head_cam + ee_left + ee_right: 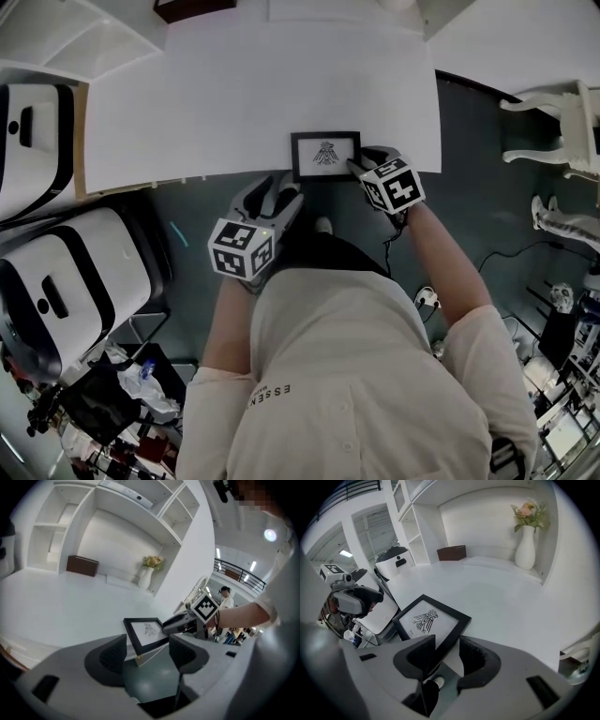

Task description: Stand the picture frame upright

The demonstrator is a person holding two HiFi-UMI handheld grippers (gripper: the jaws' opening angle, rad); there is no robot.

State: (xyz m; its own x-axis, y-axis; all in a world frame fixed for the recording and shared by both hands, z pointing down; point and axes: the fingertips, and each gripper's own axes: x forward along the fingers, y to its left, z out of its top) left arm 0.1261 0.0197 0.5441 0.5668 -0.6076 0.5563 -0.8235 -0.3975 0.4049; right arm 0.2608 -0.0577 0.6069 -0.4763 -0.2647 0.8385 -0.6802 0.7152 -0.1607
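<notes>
My right gripper (364, 164) clamps the black picture frame (325, 155) at the white table's (234, 94) edge, while my left gripper (281, 190) gapes empty.

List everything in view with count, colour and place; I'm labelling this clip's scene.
picture frame: one, black, with a bird print, at the table's near edge
table: one, white, in front of the person
vase: one, white, holding flowers, on a low ledge at the back
box: one, dark brown, at the table's far end
machines: two, white with black, left of the table
left gripper: one, grey, jaws apart and empty, just short of the table's edge
right gripper: one, grey, closed on the frame's right side
</notes>
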